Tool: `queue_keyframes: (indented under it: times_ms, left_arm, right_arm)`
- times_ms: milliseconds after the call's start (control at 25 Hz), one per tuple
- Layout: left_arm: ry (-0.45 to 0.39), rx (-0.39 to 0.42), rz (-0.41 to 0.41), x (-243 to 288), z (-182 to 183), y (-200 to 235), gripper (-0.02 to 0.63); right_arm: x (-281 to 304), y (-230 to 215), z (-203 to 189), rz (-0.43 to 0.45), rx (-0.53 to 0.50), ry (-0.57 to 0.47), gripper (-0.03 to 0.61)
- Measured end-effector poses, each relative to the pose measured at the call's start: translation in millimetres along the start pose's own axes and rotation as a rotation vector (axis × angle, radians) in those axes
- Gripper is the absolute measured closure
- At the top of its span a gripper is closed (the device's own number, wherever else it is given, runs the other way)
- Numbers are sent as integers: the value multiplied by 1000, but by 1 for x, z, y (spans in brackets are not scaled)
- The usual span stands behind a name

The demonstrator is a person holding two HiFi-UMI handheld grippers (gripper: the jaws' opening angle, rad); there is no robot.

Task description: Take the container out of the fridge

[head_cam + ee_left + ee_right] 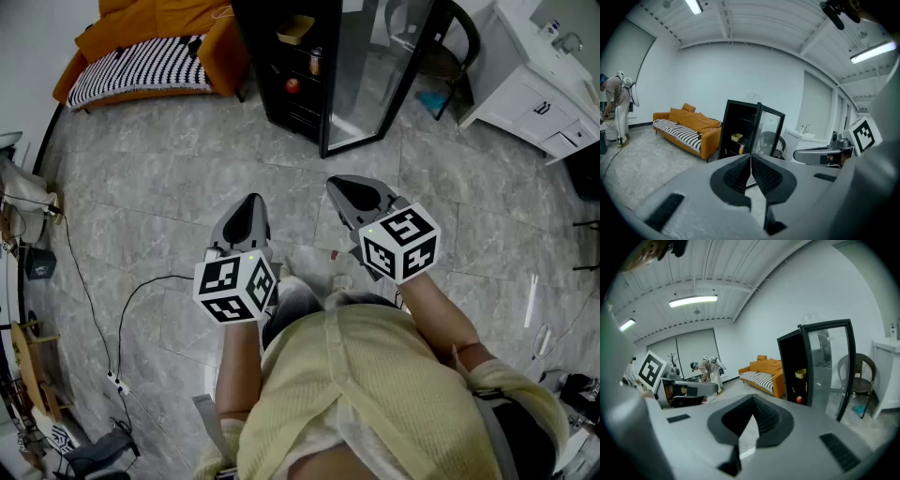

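- Held left gripper and right gripper well short of the fridge, fingers clenched on nothing.
- Spotted container on upper shelf, top centre.
- Risked clipping the glass door or shoving the container with clenched fingers.

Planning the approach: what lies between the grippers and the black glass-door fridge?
Only bare grey tiled floor, seen in the head view, separates the left gripper and right gripper from the black glass-door fridge.
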State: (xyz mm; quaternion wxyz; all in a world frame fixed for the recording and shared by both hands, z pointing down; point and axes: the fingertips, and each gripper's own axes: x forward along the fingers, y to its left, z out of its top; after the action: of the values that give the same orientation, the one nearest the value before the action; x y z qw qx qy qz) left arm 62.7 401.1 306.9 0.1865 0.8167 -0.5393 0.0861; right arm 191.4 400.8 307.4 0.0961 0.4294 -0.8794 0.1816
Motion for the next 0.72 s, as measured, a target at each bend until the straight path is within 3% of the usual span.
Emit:
queue_keyframes:
  times_ms: [720]
  left_arm:
    - [25, -26, 27, 3, -8, 30, 589]
  right_arm:
    - [33, 14, -5, 49, 23, 14, 549]
